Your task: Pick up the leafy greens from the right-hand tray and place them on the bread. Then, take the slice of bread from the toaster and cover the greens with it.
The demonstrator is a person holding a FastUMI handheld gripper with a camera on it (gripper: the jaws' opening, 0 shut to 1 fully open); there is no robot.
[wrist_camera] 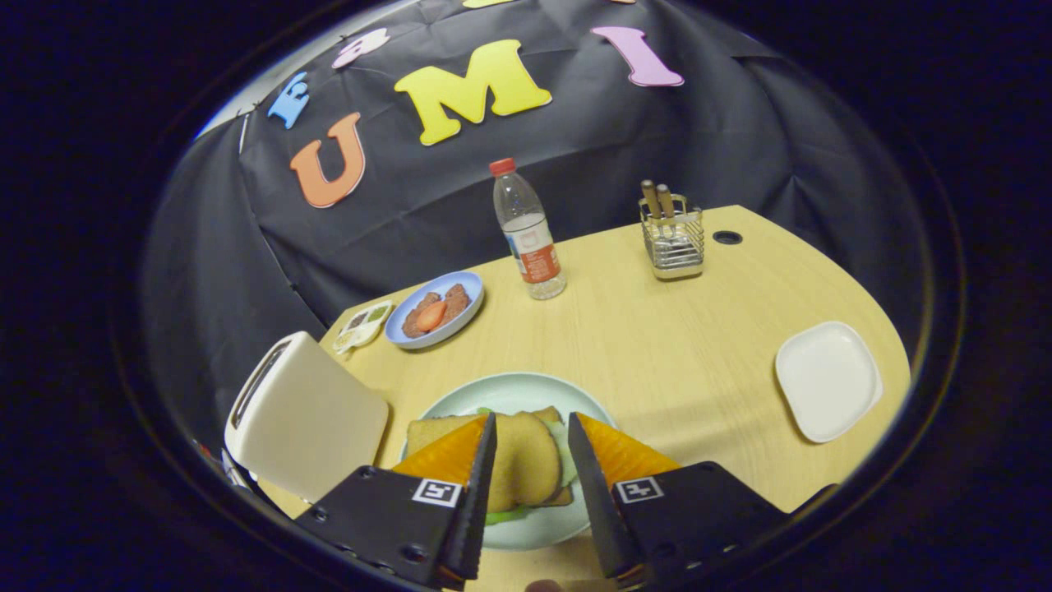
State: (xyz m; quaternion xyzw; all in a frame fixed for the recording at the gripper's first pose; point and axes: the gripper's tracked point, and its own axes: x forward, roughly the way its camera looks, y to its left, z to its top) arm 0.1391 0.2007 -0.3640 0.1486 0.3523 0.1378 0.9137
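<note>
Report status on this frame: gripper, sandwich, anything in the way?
Gripper open, fingers straddling the top bread slice. Slice on greens, stacked on round plate. Right-hand tray bare. Toaster beside, nothing blocking.

pale wood-grain table (657,345) is showing; plate (509,395) is reading pale green, bread slice (522,460) tan, leafy greens (505,516) green. toaster (308,415) is showing cream, dish (436,311) blue, tray (828,380) white, bottle (528,234) clear with red cap.
</note>
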